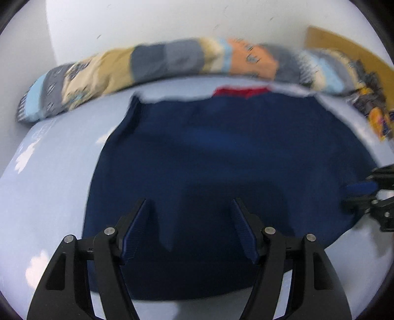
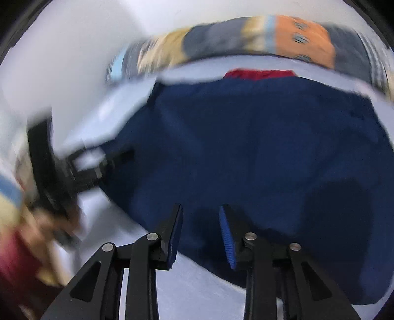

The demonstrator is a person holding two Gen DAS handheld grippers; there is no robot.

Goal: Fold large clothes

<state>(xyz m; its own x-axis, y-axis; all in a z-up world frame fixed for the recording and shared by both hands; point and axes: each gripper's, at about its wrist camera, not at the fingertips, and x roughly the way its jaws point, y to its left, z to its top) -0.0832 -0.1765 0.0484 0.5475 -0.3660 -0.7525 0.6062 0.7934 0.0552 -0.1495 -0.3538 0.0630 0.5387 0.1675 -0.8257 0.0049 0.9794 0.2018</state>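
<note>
A navy blue garment (image 1: pixel 221 160) with a red patch at its far edge (image 1: pixel 240 91) lies flat on the pale blue sheet (image 1: pixel 49 172). My left gripper (image 1: pixel 190 204) is open and empty, held above the garment's near part. My right gripper (image 2: pixel 200 211) is open and empty above the garment (image 2: pixel 258 147) near its front edge. It also shows at the right edge of the left wrist view (image 1: pixel 362 194). The left gripper shows blurred at the left of the right wrist view (image 2: pixel 115 157), at the garment's left edge.
A long patchwork roll of bedding (image 1: pixel 172 64) lies along the far side against a white wall (image 1: pixel 147 22). A brown board (image 1: pixel 344 46) and patterned cloth (image 1: pixel 369 103) are at the far right. The person's hand (image 2: pixel 41 221) is at the left.
</note>
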